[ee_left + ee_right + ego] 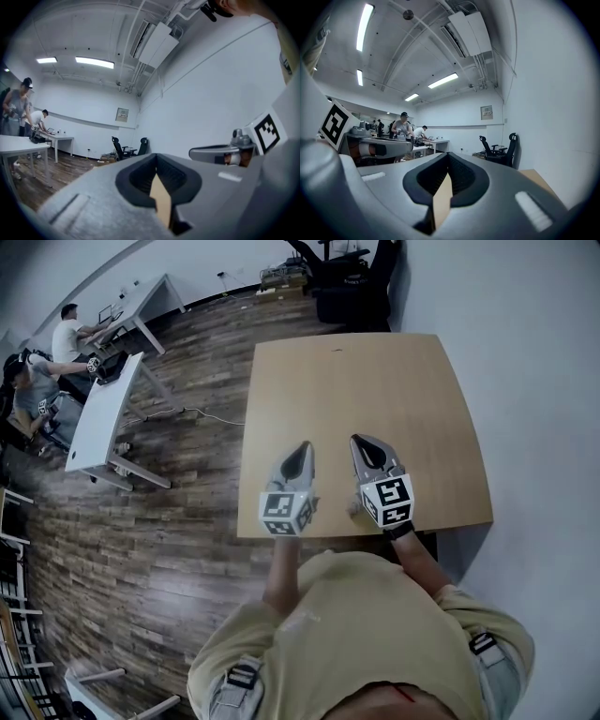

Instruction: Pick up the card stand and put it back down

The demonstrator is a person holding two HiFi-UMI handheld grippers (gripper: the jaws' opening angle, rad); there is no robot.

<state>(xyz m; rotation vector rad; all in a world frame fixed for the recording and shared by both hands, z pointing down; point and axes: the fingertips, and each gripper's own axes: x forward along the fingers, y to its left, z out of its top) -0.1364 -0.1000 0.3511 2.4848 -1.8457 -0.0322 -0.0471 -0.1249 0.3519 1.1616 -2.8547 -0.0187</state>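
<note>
No card stand shows in any view; the light wooden table (375,390) lies bare. My left gripper (298,450) rests over the table's near edge with its jaws shut and nothing between them; in the left gripper view its tips (156,160) meet. My right gripper (362,442) hovers just to its right, also shut and holding nothing, and its tips (447,158) meet in the right gripper view. Both point away from me across the table, side by side. Each one shows in the other's view: the right gripper (220,153) and the left gripper (380,148).
A white wall (525,352) runs close along the table's right side. Black office chairs (347,282) stand beyond the far edge. To the left, across the wood floor (178,521), people sit and stand at white desks (103,418).
</note>
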